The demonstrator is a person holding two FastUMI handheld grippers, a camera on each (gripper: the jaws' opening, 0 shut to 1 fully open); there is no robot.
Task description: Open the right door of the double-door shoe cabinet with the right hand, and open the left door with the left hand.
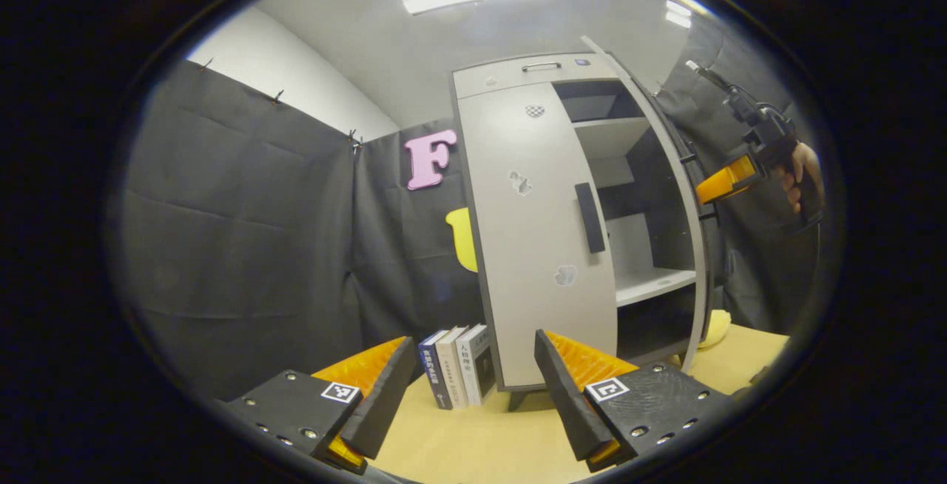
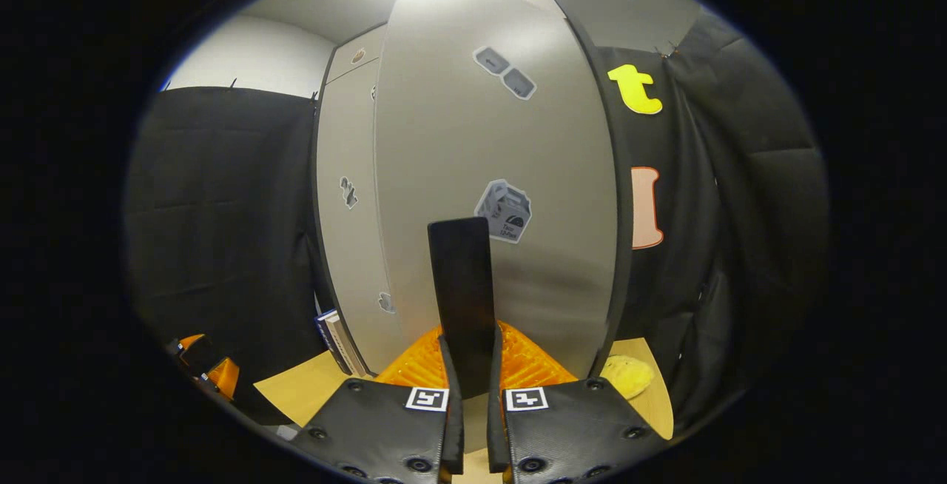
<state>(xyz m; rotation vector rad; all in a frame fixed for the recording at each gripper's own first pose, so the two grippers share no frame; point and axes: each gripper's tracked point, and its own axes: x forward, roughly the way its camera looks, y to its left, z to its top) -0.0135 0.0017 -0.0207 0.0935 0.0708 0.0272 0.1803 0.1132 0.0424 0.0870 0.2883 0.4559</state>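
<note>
Left gripper view: at the bottom of the frame the left gripper (image 1: 473,388) is seen with its two fingers spread wide and nothing held between them. Just left of the gap, a few books (image 1: 459,364) are standing on the wooden table (image 1: 473,443). Above and a little right of the gap the shoe cabinet (image 1: 518,77) rises, and its left door (image 1: 529,247) is seen closed, flat against the body. The left door's handle (image 1: 590,217) is a dark bar on the door's right edge, near the middle of the frame, and its long axis runs up and down. It is judged that the coming move depends on this: the handle lies up and to the right from the open fingers, well apart from them, so the fingers must be brought forward and raised, one on each side of the upright bar. Further right the right door (image 1: 684,195) is seen swung out, with shelves visible behind it, and at the right edge the right gripper (image 1: 721,184) is held by a hand (image 1: 803,177).

Right gripper view: at the lower left edge the left gripper is glimpsed, far from the cabinet. In the center the right door's handle (image 2: 462,291) stands upright, and both fingers appear closed on its lower end. The left door therefore remains to be opened.
</note>
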